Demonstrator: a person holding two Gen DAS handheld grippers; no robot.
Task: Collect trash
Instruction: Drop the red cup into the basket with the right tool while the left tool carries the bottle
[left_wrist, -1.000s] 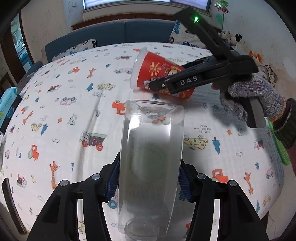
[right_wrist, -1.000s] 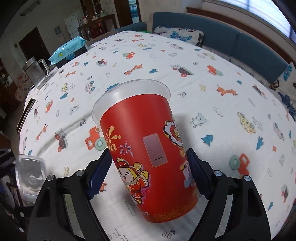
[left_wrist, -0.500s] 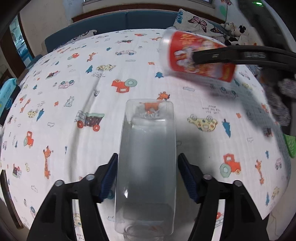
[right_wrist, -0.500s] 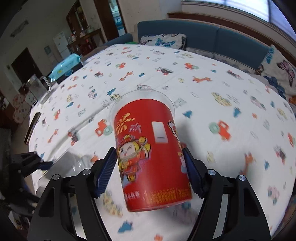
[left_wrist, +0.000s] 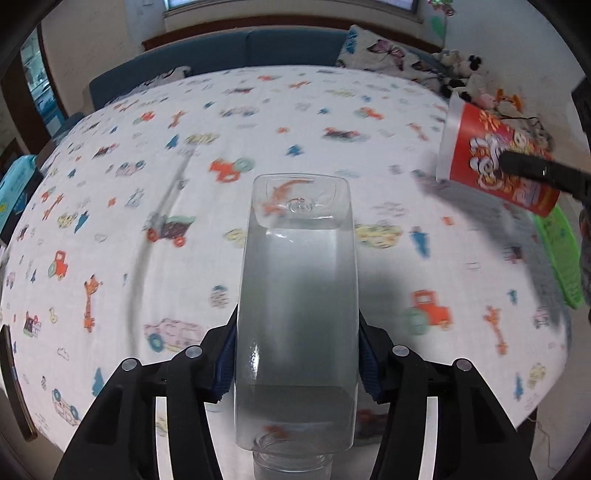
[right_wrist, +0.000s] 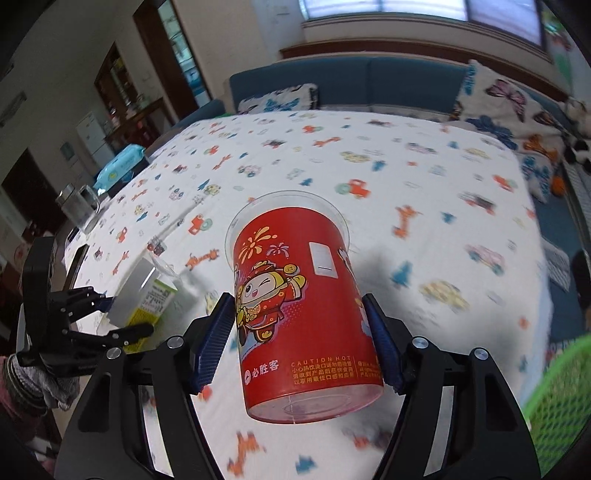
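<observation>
**Mia:** How much of the trash is picked up?

**Ben:** Two pieces are up off the white tablecloth with little cars and giraffes (left_wrist: 155, 155). I think neither is thrown away yet. The green mesh basket (right_wrist: 561, 398) sits at the right edge, and nothing has gone in that I can see.

**Mia:** What does the left claw (left_wrist: 297, 363) have?

**Ben:** It pinches the clear square plastic bottle (left_wrist: 297, 280). The bottle sticks out between its blue pads (left_wrist: 226, 360), bottom end away from us. The jaws have just squeezed in on it.

**Mia:** And the right claw (right_wrist: 301, 339)?

**Ben:** It pinches the red paper cup with a cartoon figure (right_wrist: 303, 314), a pad on each side. The cup's open rim points away, over the cloth. The basket is near, low on the right.

**Mia:** So what is left?

**Ben:** Dropping both in, I guess.
</observation>
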